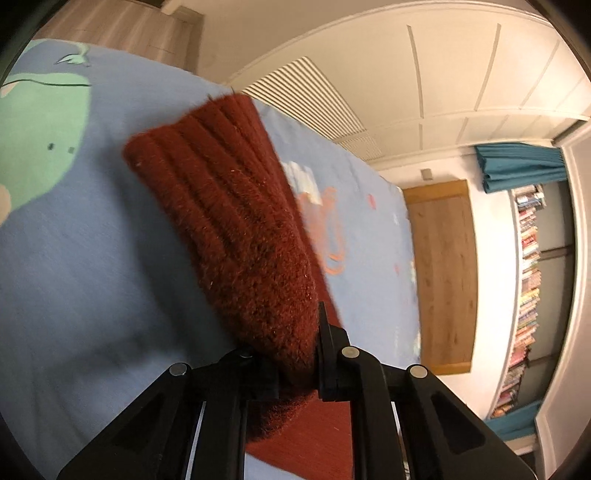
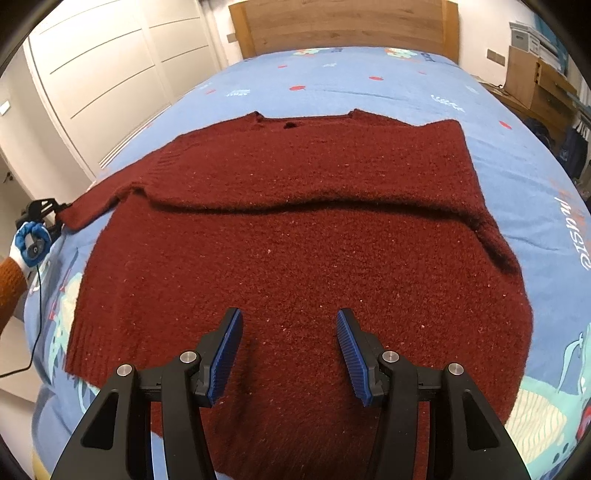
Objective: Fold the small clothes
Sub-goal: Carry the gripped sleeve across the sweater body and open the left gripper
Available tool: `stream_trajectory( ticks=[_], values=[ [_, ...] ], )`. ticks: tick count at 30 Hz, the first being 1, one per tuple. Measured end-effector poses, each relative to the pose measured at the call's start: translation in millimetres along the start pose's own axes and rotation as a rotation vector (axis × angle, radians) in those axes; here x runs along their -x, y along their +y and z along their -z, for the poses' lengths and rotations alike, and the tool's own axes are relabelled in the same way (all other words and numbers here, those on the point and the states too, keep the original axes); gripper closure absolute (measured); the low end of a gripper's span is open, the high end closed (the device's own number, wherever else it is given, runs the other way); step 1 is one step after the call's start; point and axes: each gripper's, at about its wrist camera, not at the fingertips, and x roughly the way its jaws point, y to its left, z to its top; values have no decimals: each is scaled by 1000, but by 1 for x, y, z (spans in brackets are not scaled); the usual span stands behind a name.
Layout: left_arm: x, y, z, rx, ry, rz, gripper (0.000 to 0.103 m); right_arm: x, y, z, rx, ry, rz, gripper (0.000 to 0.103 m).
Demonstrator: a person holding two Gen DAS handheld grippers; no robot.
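From the left wrist, the left tongs (image 1: pixel 295 363) are clamped on the ribbed cuff end of the sweater's sleeve (image 1: pixel 225 206), which rises off the blue bed sheet (image 1: pixel 74 258) in a thick, fuzzy roll. The knit looks bulky and soft; it should sag and stretch when lifted, and its nap ought to give the pads good friction. This view is motion-blurred, so how deep the bite goes I cannot say for certain.

From the right wrist, the right tongs (image 2: pixel 290 354) stand apart, holding nothing, above the lower middle of the maroon sweater (image 2: pixel 295 229), which lies flat across the middle of the bed with its neckline toward the headboard (image 2: pixel 343 26). One sleeve seems already folded across the chest; the other stretches toward the bed's left edge, where the left tongs (image 2: pixel 51 212) hold it. Being limp and fairly heavy for its size, it should be taken at firm ribbed edges: cuff, hem or shoulder seam.
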Motion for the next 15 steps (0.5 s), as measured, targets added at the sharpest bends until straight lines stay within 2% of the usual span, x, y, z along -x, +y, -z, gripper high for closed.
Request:
stream_trajectory(
  ticks=[8, 15],
  values=[
    [-3, -47, 34, -22, 78, 87, 93, 19, -8, 4, -20, -35, -27, 48],
    [-7, -108, 78, -79, 165, 186, 93, 44, -20, 9, -43, -78, -40, 48]
  ],
)
